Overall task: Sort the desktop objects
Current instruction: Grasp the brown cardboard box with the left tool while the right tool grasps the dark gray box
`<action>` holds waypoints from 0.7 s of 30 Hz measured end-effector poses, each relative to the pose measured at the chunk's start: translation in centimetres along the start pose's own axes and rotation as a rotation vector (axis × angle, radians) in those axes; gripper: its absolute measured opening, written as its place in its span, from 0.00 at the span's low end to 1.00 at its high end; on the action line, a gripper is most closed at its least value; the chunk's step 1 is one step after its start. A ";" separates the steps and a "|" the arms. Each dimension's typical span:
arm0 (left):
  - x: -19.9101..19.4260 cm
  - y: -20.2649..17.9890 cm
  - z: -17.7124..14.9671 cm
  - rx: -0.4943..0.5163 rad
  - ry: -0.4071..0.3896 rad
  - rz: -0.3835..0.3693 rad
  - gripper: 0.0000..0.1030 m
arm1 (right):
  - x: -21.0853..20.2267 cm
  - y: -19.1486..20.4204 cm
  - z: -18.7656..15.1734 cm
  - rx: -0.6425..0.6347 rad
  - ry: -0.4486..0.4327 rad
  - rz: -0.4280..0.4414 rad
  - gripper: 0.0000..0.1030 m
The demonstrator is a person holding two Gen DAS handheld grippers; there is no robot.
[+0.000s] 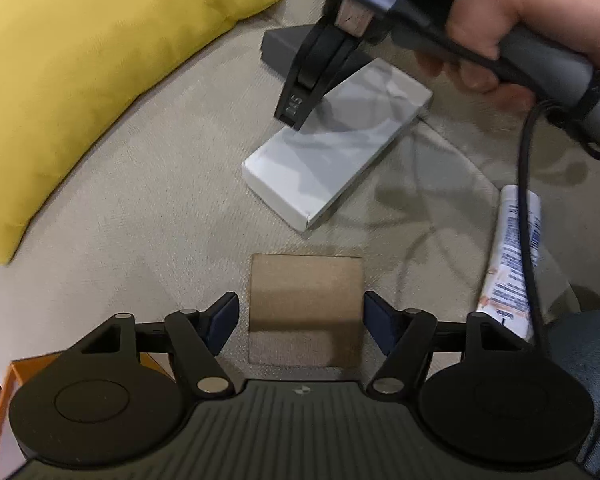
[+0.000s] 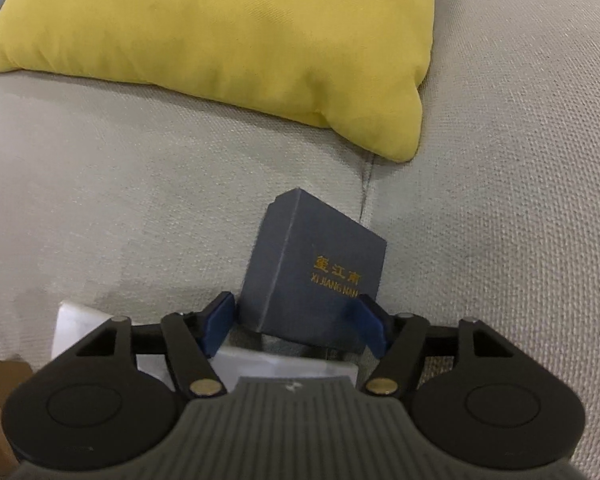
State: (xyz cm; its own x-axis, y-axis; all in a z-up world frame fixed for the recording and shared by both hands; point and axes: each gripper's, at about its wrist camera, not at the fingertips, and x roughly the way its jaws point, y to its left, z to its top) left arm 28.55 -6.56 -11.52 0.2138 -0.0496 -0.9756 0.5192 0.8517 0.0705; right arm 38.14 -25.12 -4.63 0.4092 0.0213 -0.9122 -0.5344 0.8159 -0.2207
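Observation:
A dark blue box with gold lettering (image 2: 316, 276) lies between the fingers of my right gripper (image 2: 298, 326), which is shut on it above a white box (image 2: 260, 364). In the left wrist view the right gripper (image 1: 296, 112) hangs over the white box (image 1: 332, 144), and the blue box (image 1: 284, 46) shows behind it. My left gripper (image 1: 302, 326) is open, its pads on either side of a flat brown card (image 1: 306, 312) on the sofa, not touching it.
A yellow cushion (image 1: 80, 72) lies at the left, also in the right wrist view (image 2: 228, 40). A white tube (image 1: 508, 264) lies at the right under a black cable (image 1: 526, 216). An orange box (image 1: 4, 404) sits at the lower left. The surface is a beige sofa (image 2: 500, 200).

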 end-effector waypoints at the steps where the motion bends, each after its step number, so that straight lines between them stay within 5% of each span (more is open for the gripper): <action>1: 0.2 0.2 0.0 -0.012 0.007 -0.003 0.69 | 0.0 -0.1 0.0 -0.001 -0.001 -0.002 0.67; 12: -0.5 2.0 -0.4 -0.126 -0.020 -0.001 0.66 | -2.4 -1.3 -0.8 0.042 -0.037 0.031 0.47; 21: -4.8 2.5 -1.8 -0.219 -0.144 0.003 0.66 | -8.6 -3.5 -2.5 0.163 -0.132 0.062 0.37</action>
State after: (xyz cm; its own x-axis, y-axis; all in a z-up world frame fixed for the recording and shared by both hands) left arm 27.34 -3.32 -7.00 0.3385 -0.1069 -0.9349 0.3302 0.9438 0.0117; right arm 34.72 -29.61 3.11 0.4783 0.1412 -0.8668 -0.4393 0.8931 -0.0968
